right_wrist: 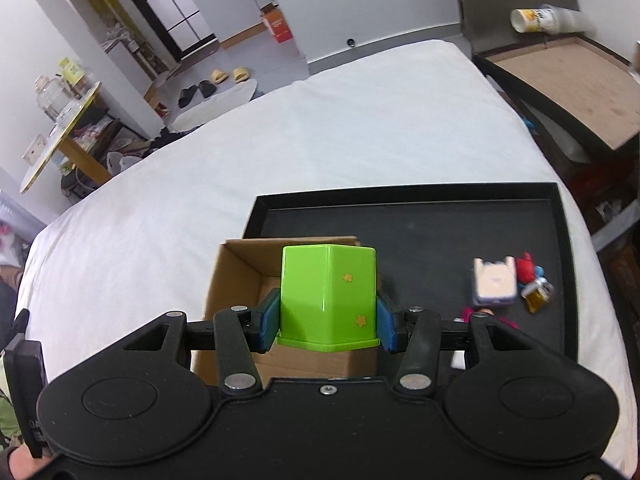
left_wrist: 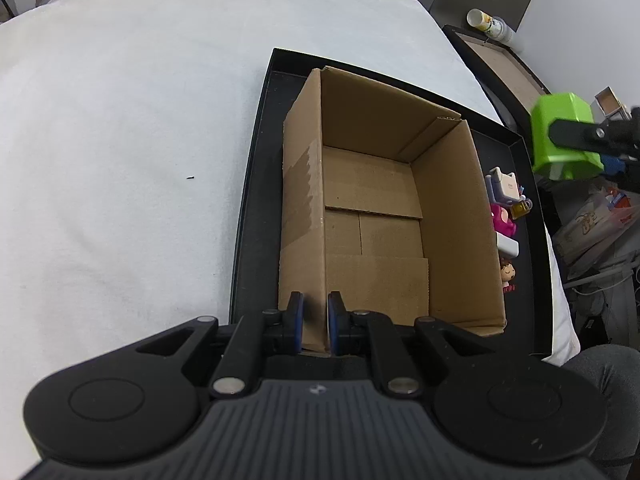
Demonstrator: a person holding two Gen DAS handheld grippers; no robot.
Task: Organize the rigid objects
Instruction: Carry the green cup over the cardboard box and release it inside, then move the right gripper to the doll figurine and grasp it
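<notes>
The left gripper (left_wrist: 315, 322) points steeply down, jaws pinched on a cardboard wall. The right gripper (right_wrist: 328, 320), also angled down, clamps something green between its pads.

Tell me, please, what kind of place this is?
Probably a bedroom in a lived-in home. The work goes on over a bed with a white sheet, slippers lie on the floor beyond it, and a cluttered round table stands at the side.
</notes>
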